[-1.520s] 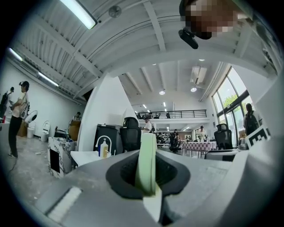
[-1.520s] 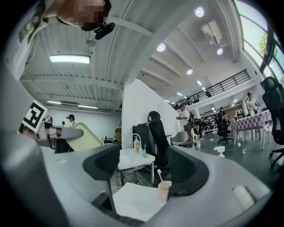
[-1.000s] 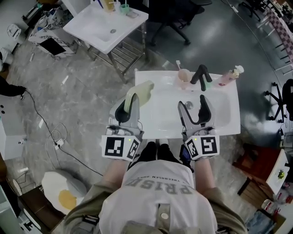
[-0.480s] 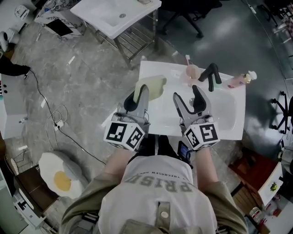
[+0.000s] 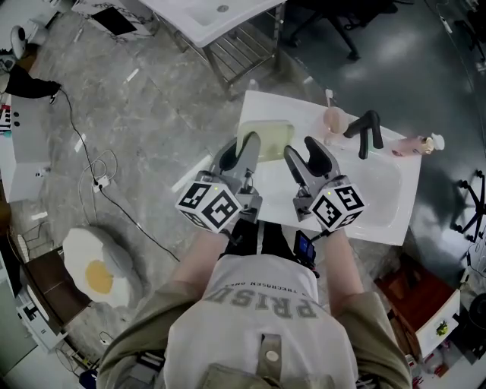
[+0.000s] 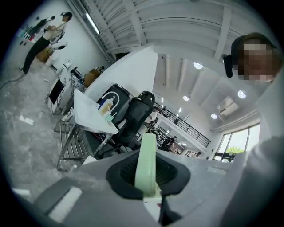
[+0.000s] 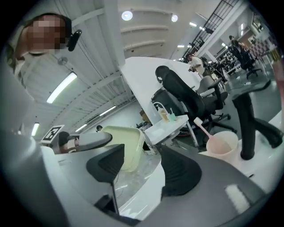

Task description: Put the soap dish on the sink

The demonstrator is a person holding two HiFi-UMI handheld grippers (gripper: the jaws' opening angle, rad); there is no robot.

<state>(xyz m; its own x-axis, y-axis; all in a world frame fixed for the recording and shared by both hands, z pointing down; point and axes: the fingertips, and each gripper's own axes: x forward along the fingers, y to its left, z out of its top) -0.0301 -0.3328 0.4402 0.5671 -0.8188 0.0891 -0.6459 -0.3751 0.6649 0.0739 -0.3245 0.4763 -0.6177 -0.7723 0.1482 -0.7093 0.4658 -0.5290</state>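
The pale green soap dish (image 5: 267,140) hangs over the left end of the white sink (image 5: 380,222); whether it touches the rim I cannot tell. My left gripper (image 5: 241,150) is shut on its near edge. In the left gripper view the dish (image 6: 146,165) shows edge-on, clamped between the dark pads. My right gripper (image 5: 304,150) hovers over the basin just right of the dish. Its jaws have just been closing but stand open with nothing between them. In the right gripper view (image 7: 142,170) the dish (image 7: 126,148) is ahead on the left.
At the back of the sink stand a black faucet (image 5: 368,129), a pink cup (image 5: 334,118) with a toothbrush, and a pink bottle (image 5: 416,144). A second white sink (image 5: 220,15) stands further off. Cables (image 5: 99,182) and an egg-shaped mat (image 5: 95,277) lie on the floor at left.
Both grippers have sunk lower over the sink's left end and rolled, the left one still holding the dish. The right jaws have narrowed a little.
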